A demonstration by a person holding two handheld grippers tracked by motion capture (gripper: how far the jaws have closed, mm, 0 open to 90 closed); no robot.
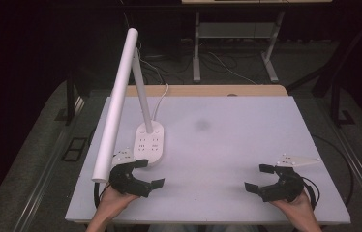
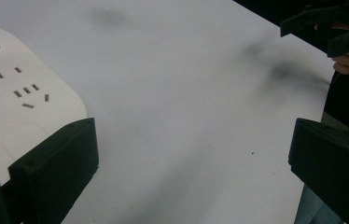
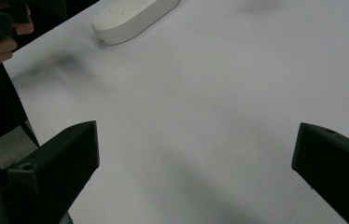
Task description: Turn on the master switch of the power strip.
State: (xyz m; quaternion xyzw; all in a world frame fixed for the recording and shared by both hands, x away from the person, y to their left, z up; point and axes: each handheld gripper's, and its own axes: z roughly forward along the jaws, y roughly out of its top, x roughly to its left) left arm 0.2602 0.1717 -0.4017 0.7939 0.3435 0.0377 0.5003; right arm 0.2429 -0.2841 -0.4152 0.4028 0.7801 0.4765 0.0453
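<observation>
A white desk lamp stands at the table's left, its oval base [image 1: 151,141] carrying socket holes and its long tube head [image 1: 117,104] slanting down toward the front. My left gripper [image 1: 149,173] is open right in front of that base [image 2: 18,102], nothing between its jaws. My right gripper [image 1: 260,177] is open near the front right of the white table [image 1: 227,145], holding nothing. In the right gripper view the lamp base [image 3: 133,18] lies far off at the top. The left gripper view shows the right gripper [image 2: 329,28] at its top right corner.
The lamp's white cable [image 1: 161,99] runs off the table's back edge. A grey plate [image 1: 299,161] sits on top of the right gripper. Behind the table are desk legs [image 1: 197,48] and cables on a dark floor. The table's middle and right are bare white surface.
</observation>
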